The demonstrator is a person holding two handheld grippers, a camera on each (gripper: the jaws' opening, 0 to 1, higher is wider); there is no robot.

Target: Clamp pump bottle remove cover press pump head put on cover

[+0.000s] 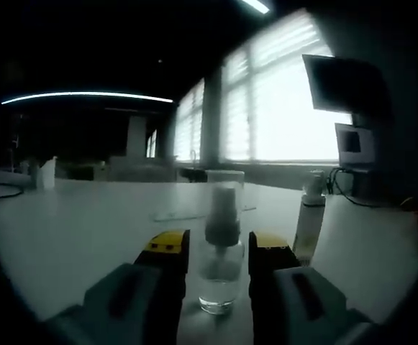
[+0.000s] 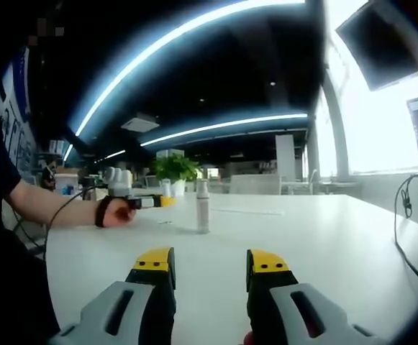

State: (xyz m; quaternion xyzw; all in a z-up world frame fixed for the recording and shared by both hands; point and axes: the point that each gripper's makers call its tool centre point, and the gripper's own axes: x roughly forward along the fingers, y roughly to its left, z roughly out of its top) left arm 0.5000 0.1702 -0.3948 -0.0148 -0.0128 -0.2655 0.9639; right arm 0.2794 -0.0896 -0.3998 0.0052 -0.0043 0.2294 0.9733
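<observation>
- Left gripper [image 1: 219,260]: jaws spread, flanking the pump bottle [image 1: 221,269] on both sides; contact with the glass hard to judge, probably a hair apart, so not yet clamped.
- Directly between those yellow-tipped jaws: bottle standing upright on the white table [image 1: 72,230], clear body, a little clear liquid at the bottom, dark pump head inside.
- Over the pump head, above the jaw tips: clear cover [image 1: 225,188], in place.
- Looks light and nearly empty, so easy to tip or slide on the smooth tabletop; clear wall likely slick and rigid, perhaps brittle under a hard squeeze.
- Best hold, by judgement: lower body, below the cover's edge, square across the widest part, with moderate pressure; cover left free for the other tool to lift straight up.
- Just beyond the left gripper's right jaw: a second, pale bottle [image 1: 310,215], close beside but apart.
- Right gripper [image 2: 210,269]: jaws wide apart, nothing between them, hanging over bare table.
- Well ahead of the right gripper's jaws: a bottle [image 2: 203,206] upright, with a person's hand [image 2: 120,213] holding the other gripper to its left.
- Farther off: a potted plant [image 2: 175,169] at the table's back edge.
</observation>
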